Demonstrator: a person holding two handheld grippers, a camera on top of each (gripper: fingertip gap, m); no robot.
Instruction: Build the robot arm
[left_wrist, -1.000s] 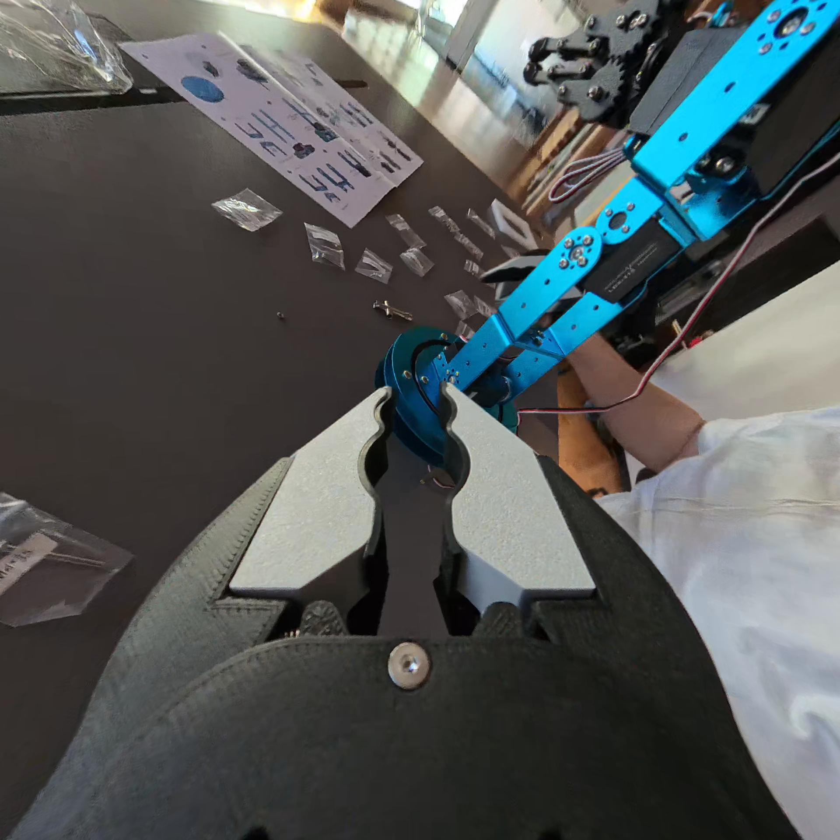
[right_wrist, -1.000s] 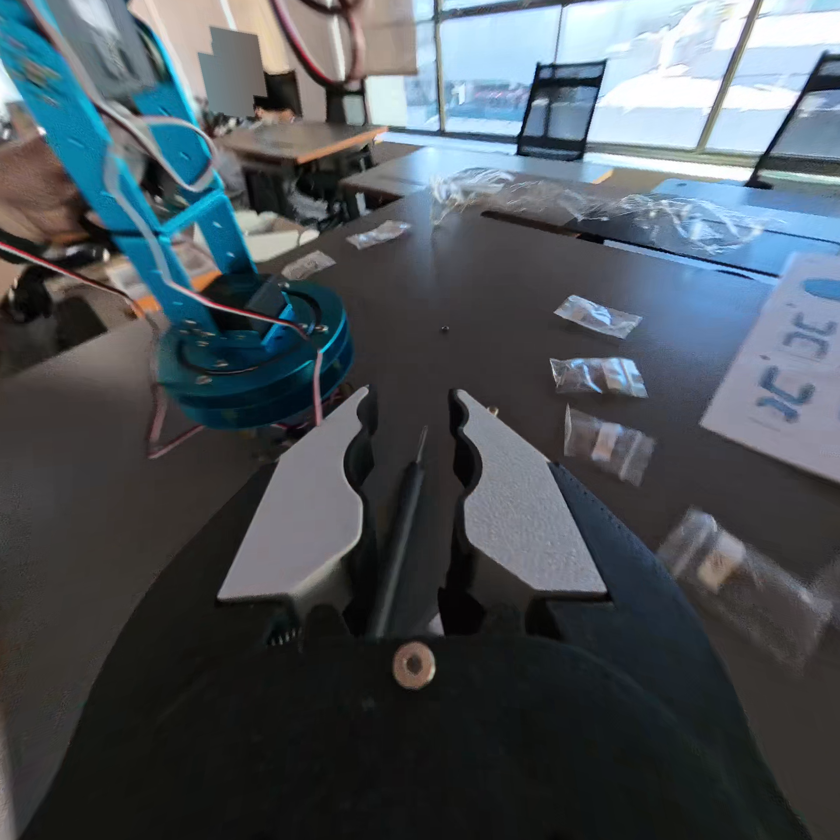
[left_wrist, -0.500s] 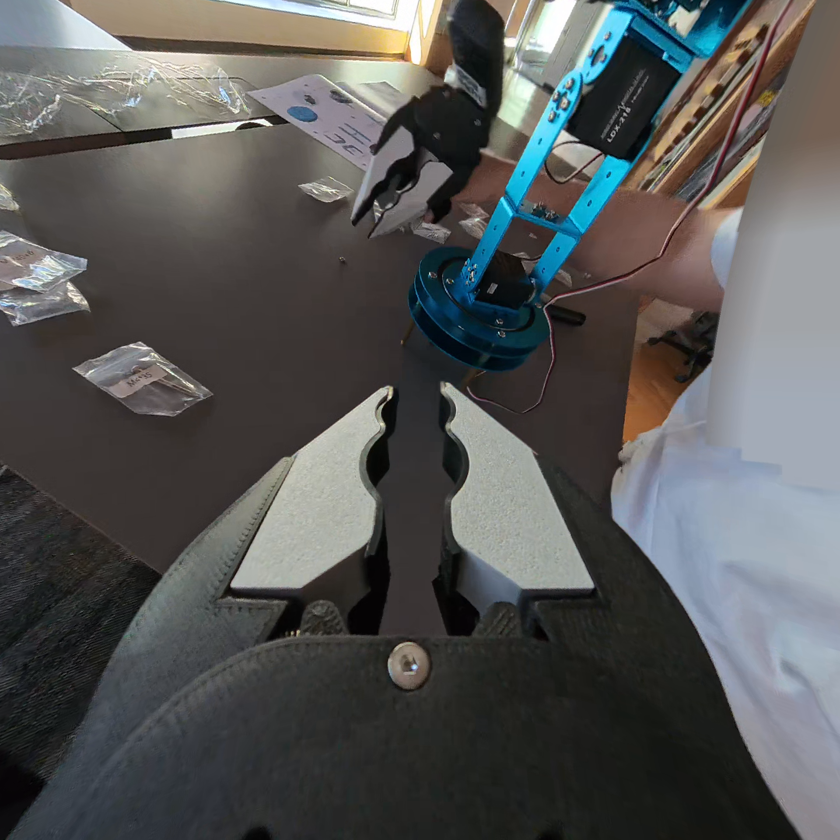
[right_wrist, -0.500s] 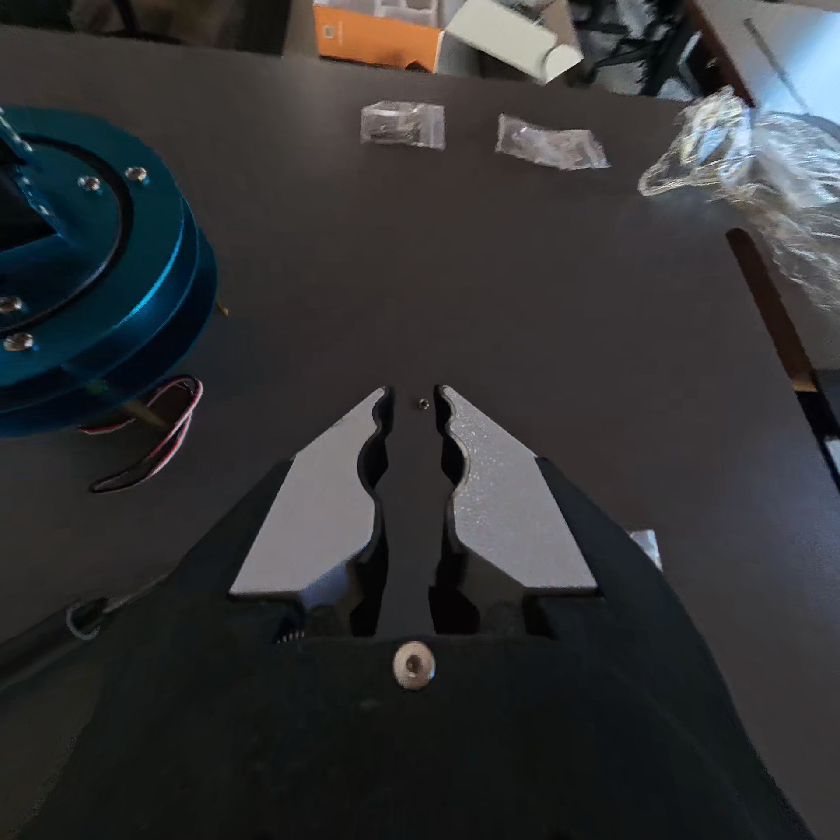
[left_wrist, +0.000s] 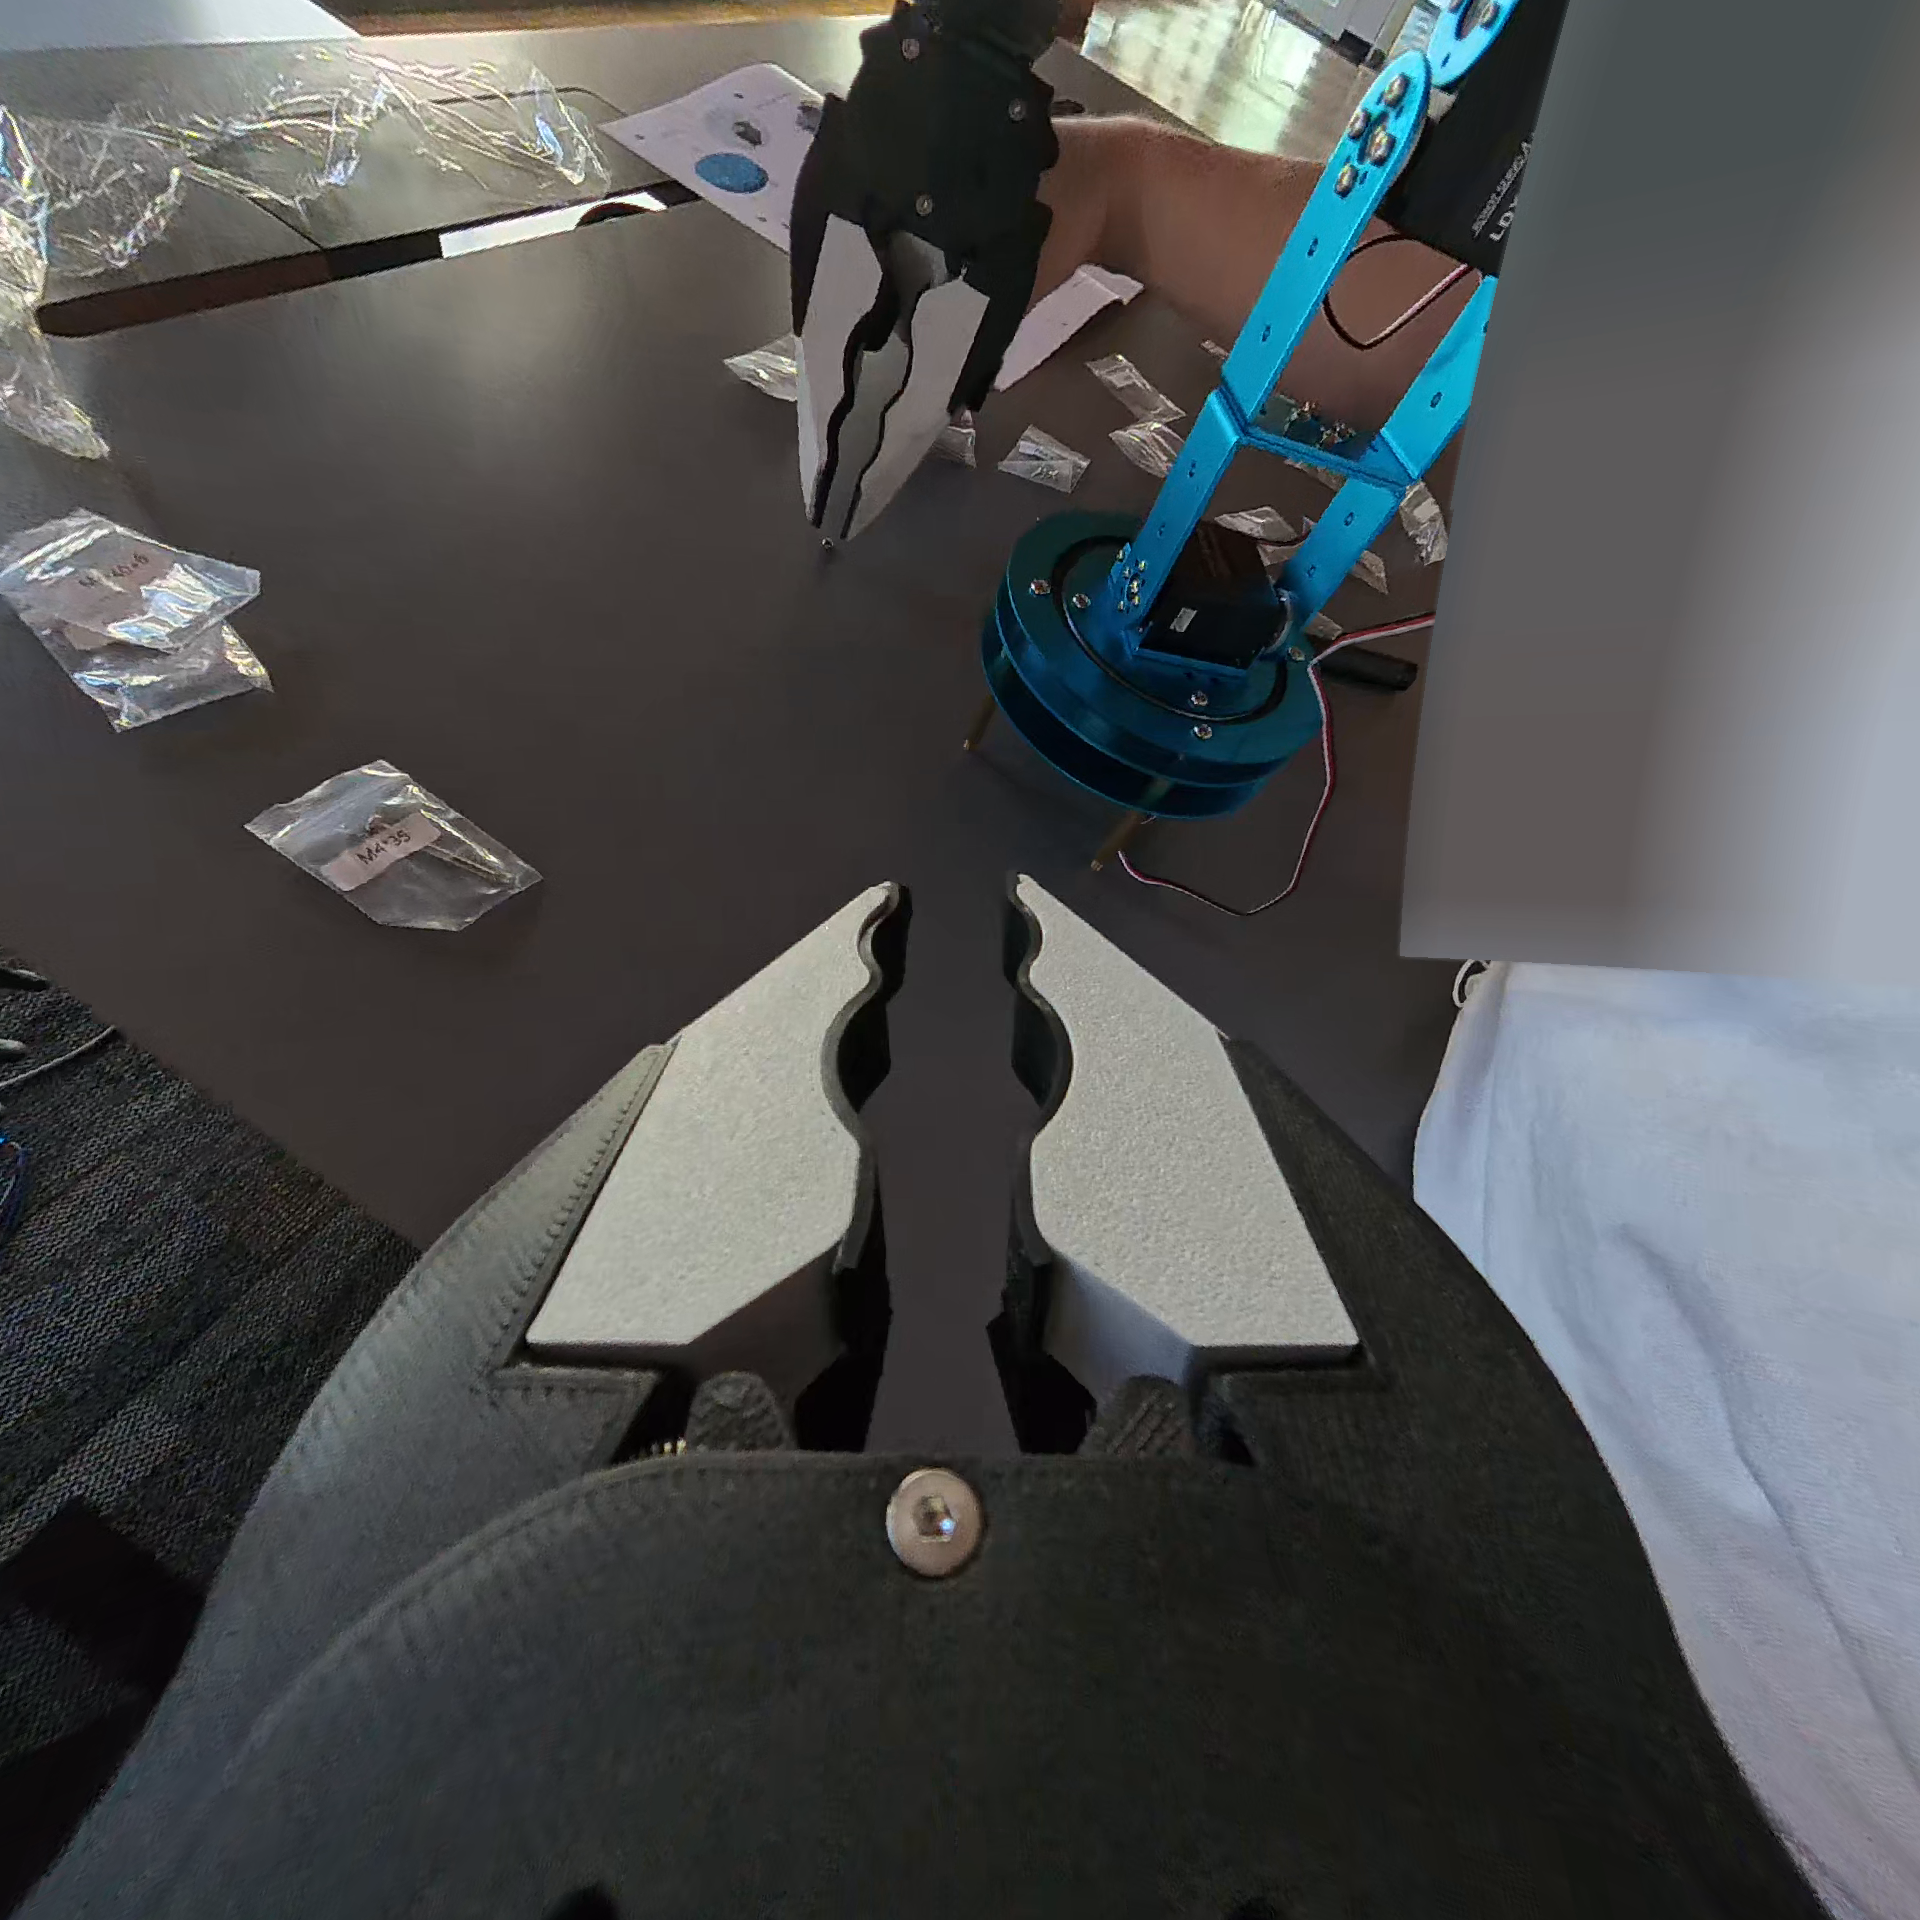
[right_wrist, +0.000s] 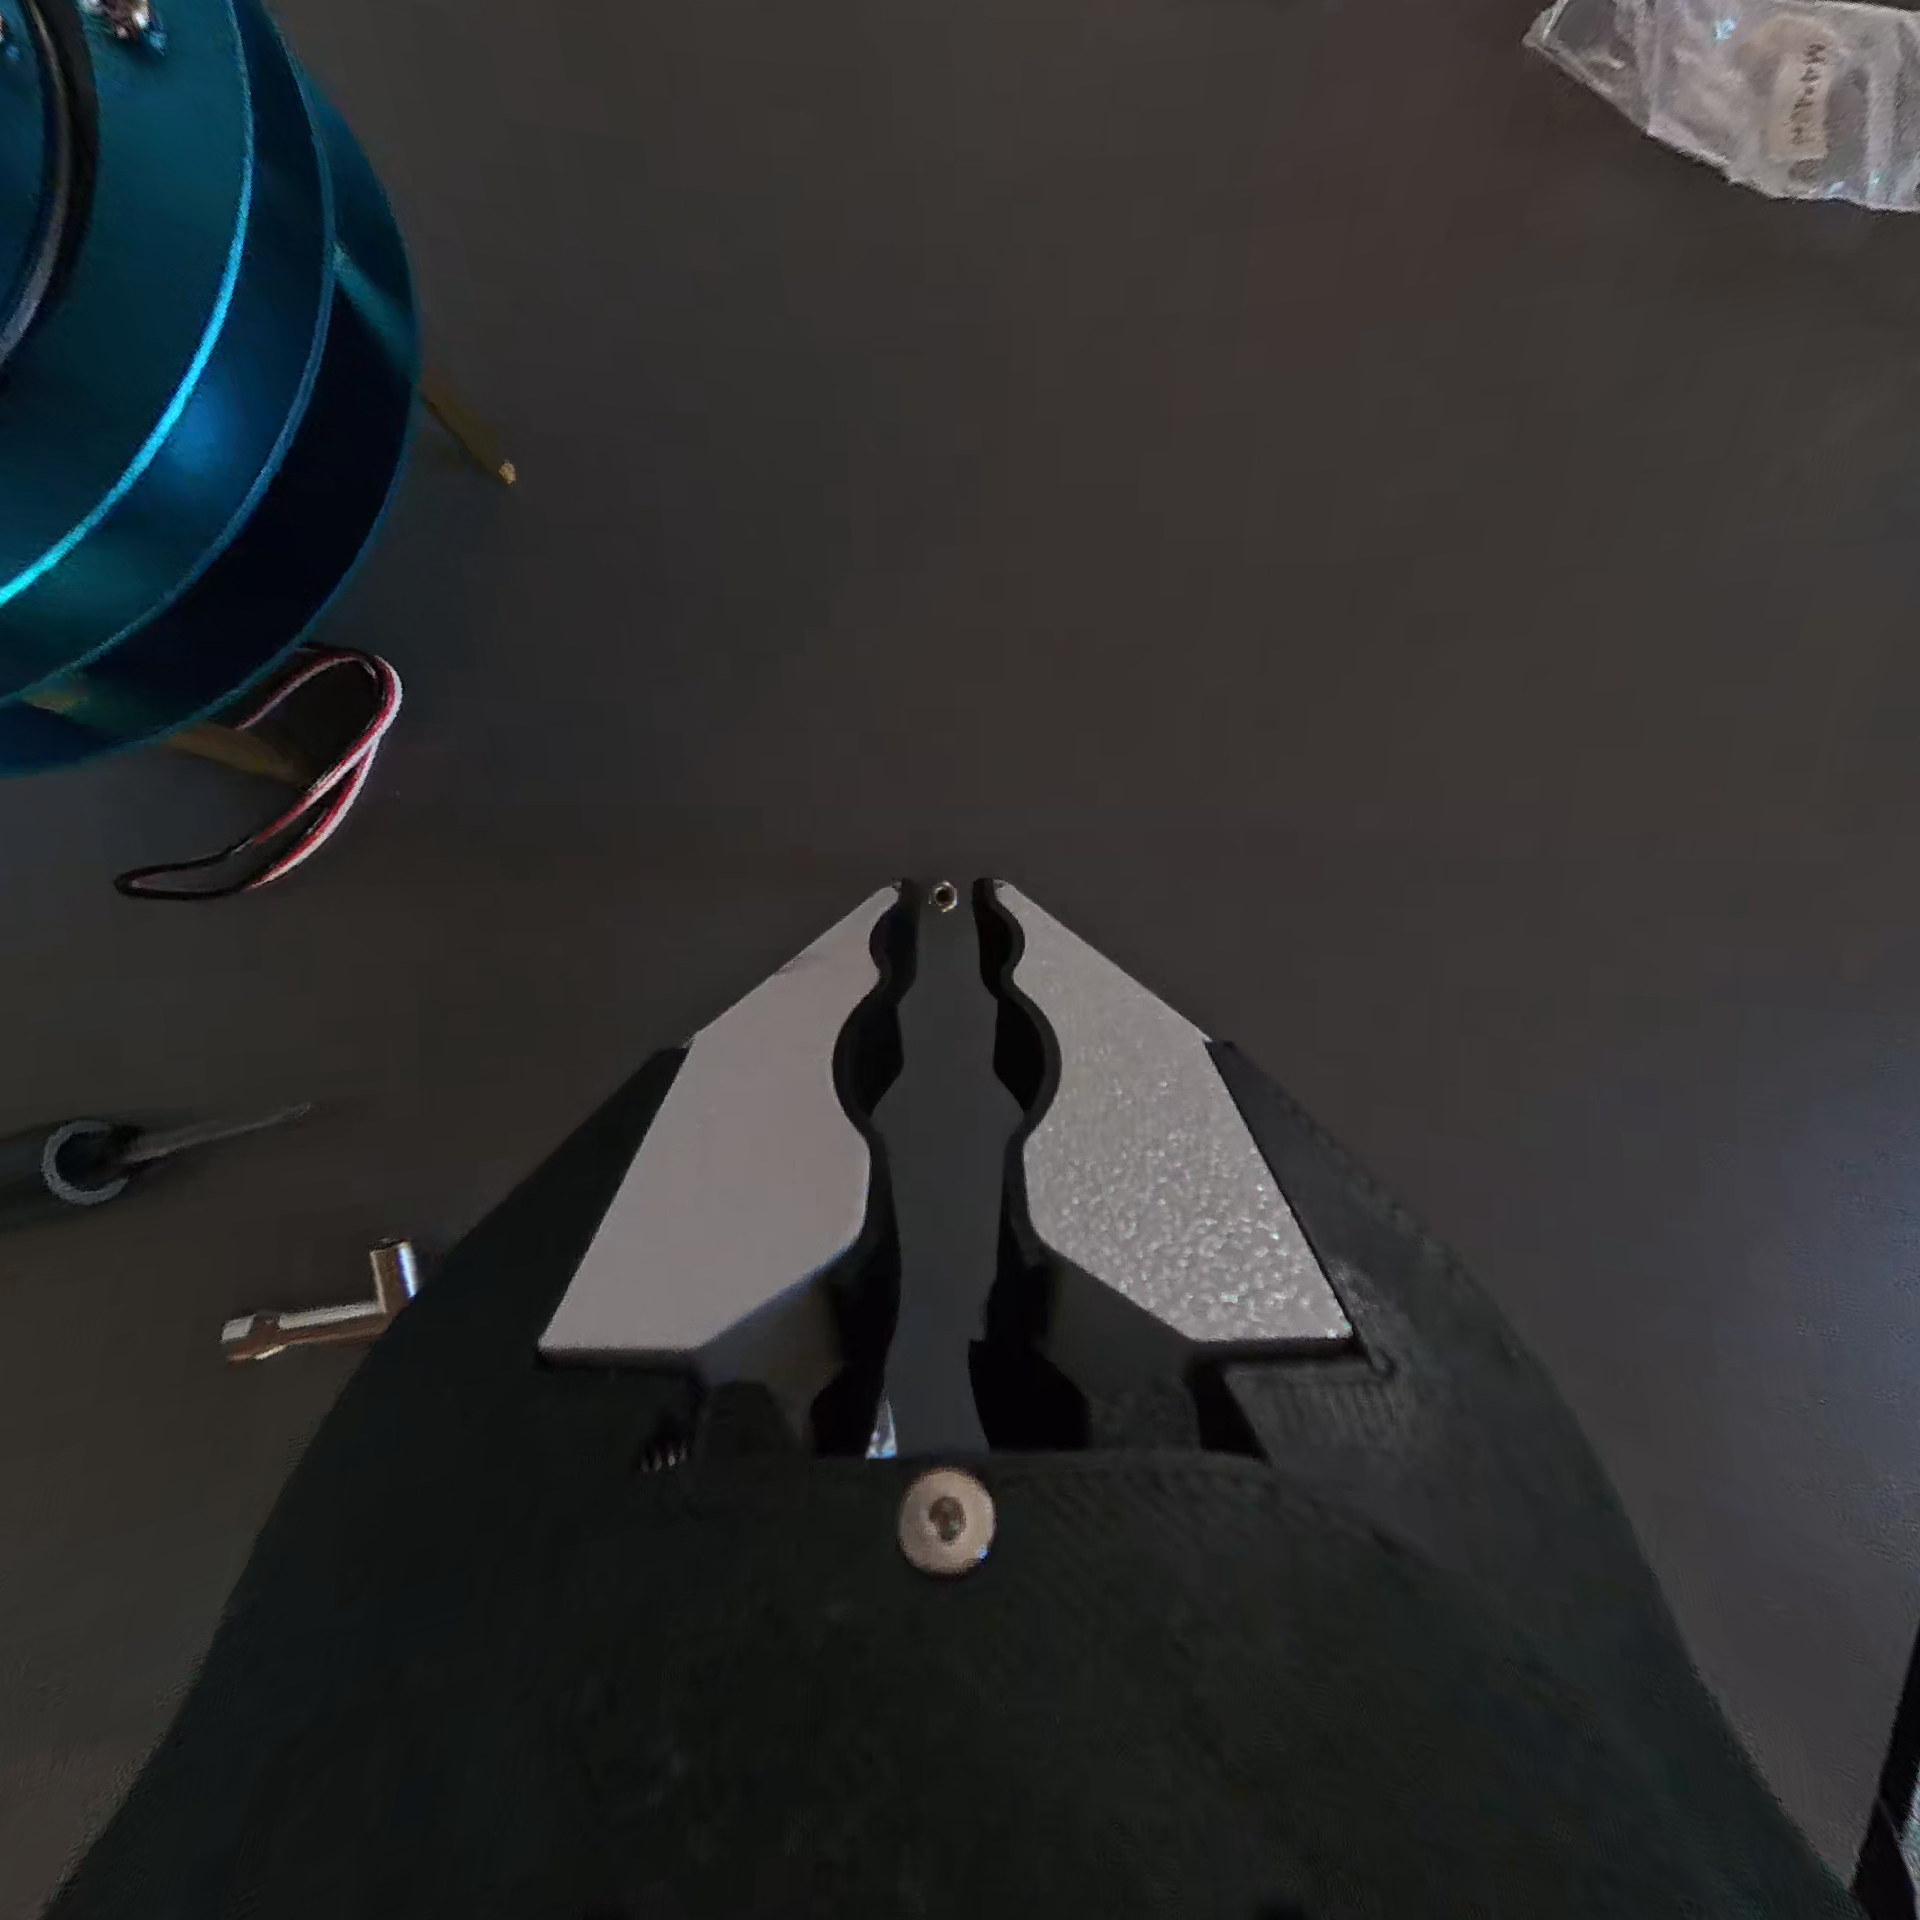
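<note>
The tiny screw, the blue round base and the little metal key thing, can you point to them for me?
tiny screw (right_wrist: 941, 894), right wrist view, on its head, between the right gripper's tips.
blue round base (left_wrist: 1132, 717), left wrist view, on its side wall.
metal key (right_wrist: 312, 1317), right wrist view, on its straight shaft.

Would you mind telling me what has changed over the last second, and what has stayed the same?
The right gripper let go of the black screwdriver, which now lies on the dark table, and came down over a tiny screw, fingertips narrowed either side without pinching it. The left gripper drew back from the blue arm base and stays open and empty. The base and parts bags have not moved.
</note>
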